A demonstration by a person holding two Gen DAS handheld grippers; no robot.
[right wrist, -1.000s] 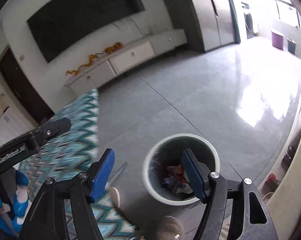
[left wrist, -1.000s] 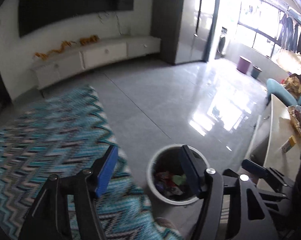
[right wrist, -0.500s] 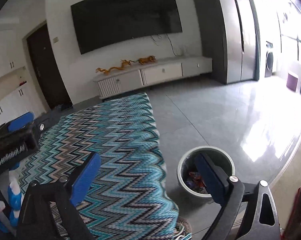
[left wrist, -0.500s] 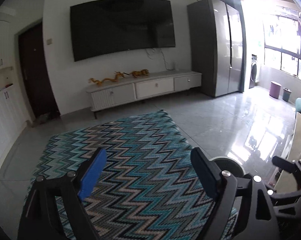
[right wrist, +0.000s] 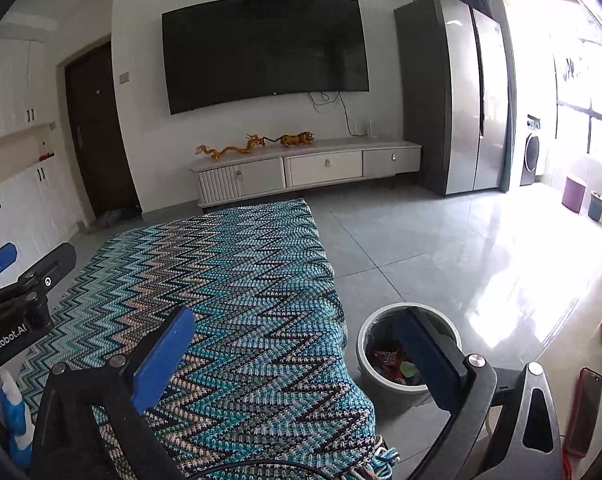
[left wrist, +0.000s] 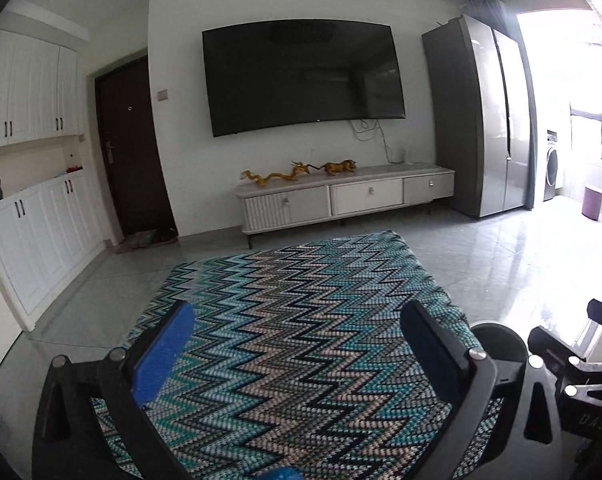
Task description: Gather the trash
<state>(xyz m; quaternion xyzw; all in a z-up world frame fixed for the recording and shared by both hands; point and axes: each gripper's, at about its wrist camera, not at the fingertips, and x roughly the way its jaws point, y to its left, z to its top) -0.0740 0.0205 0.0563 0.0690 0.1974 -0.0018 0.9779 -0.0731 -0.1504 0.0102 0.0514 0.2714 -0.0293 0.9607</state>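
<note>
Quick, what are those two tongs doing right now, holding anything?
Left tongs: opening, nothing between them.
Right tongs: opening, nothing between them.

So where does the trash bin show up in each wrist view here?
Left wrist: trash bin at lower right, only its dark rim showing behind the gripper finger, beside the rug's right edge.
Right wrist: trash bin at lower centre-right, wrappers visible inside.
Shared landmark: zigzag rug.

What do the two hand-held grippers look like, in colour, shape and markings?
Each hand-held gripper, left and right, has a black frame with silver bolts and two flat blue pads. Seen from the right wrist, the left one's body bears white lettering, "GenRobot.AI".
</note>
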